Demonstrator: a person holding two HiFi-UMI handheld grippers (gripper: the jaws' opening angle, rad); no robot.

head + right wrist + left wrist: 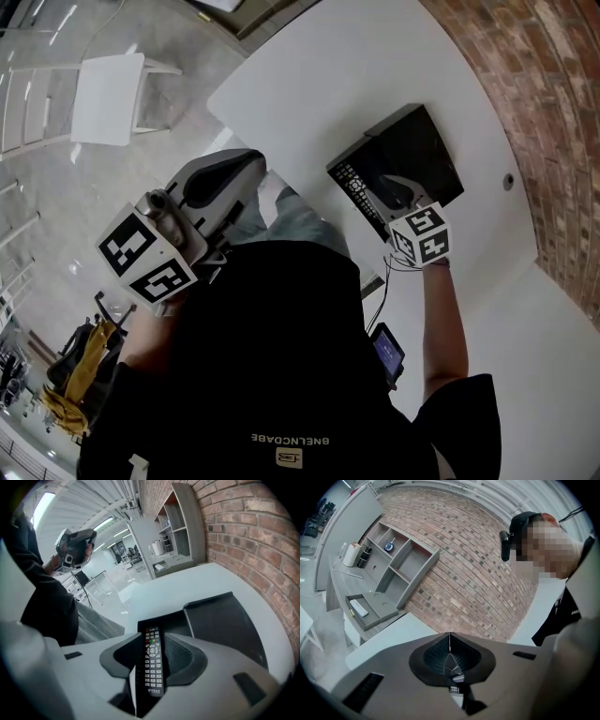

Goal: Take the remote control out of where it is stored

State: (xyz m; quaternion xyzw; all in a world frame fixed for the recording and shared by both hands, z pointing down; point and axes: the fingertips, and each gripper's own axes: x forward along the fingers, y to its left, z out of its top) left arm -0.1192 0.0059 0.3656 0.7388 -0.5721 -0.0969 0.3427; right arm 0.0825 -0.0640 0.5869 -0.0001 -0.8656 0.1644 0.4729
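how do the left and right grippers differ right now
The left gripper has its fingers together with nothing between them. The right gripper has its fingers apart, with the remote control between them, apparently not clamped. The left gripper is held up beside the white table, facing the brick wall, while the right gripper sits low over the black box on that table. Both share the same grey hand-held design.

Curved white tabletop [375, 75] beside a red brick wall [553, 112], flat black rectangular box [436, 150] lying on it, slim black button-covered remote control [357, 188] along the box's left edge, right gripper [394, 185] over them, left gripper [248, 169] off the table's edge.
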